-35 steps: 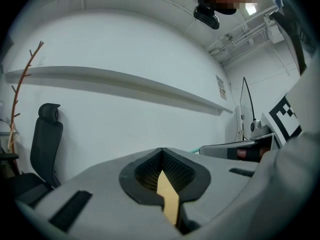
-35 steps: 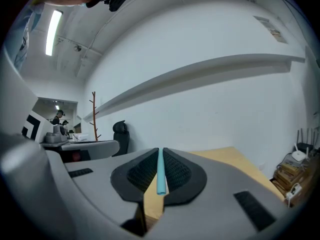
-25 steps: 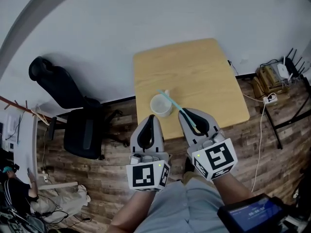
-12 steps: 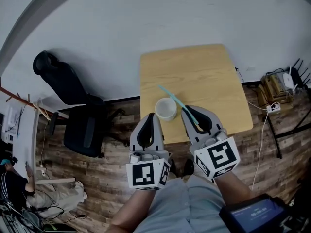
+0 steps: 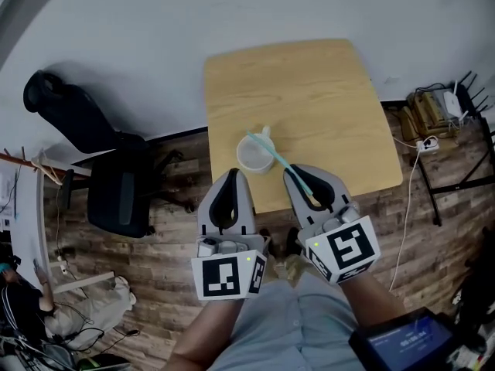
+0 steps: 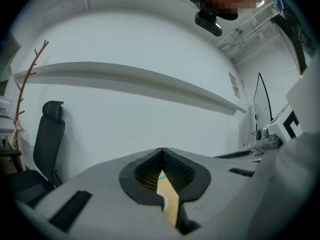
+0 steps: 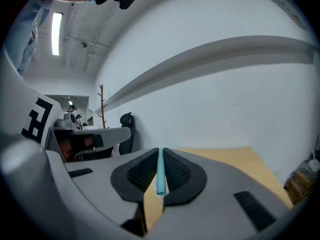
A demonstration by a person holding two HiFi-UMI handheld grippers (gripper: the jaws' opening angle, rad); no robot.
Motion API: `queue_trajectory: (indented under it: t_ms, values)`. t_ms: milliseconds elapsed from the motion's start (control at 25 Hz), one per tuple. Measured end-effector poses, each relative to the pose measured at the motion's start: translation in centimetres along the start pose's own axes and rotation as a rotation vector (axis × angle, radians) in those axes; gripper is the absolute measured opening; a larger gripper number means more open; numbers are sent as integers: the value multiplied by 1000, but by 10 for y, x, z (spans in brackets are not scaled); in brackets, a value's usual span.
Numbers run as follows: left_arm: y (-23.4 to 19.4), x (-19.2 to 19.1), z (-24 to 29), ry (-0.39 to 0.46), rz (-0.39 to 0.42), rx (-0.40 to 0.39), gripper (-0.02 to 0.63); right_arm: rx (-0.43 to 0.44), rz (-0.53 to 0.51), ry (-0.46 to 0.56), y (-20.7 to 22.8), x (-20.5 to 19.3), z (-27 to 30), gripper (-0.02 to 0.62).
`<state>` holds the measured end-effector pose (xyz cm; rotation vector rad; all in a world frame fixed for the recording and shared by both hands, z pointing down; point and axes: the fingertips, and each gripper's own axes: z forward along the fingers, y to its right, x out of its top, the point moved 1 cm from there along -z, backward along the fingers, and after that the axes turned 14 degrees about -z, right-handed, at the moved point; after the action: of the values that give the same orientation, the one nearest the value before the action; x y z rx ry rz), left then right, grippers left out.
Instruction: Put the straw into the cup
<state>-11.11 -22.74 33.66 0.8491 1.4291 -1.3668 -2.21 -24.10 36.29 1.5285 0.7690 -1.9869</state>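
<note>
**Straw poised across the cup, not yet dropped in**

Head view: the teal straw (image 5: 280, 166) is seen slanted across the clear cup (image 5: 250, 161) on the wooden table (image 5: 309, 91), and its far end should be tipped down inside the rim. Left gripper view: the left gripper (image 6: 162, 153) is closed on nothing. Right gripper view: the right gripper (image 7: 161, 156) is clamped on the straw, and a firm grip is needed.

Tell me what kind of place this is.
Likely an office or lab workroom: a black office chair on wood-plank flooring, a small wooden table against a plain white wall, and a power strip with cables nearby.
</note>
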Motion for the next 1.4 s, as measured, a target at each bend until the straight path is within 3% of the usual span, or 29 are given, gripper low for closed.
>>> queue_trajectory:
  t_ms: [720, 1120, 1400]
  values:
    - [-65, -82, 17, -200, -98, 42, -3, 5, 72, -203, -23, -99, 49, 26]
    - [-80, -89, 27, -235, -105, 40, -3, -3, 100, -234, -20, -115, 63, 55]
    - [-64, -75, 29, -209, -90, -3, -3, -39, 86, -200, -11, -100, 52, 87]
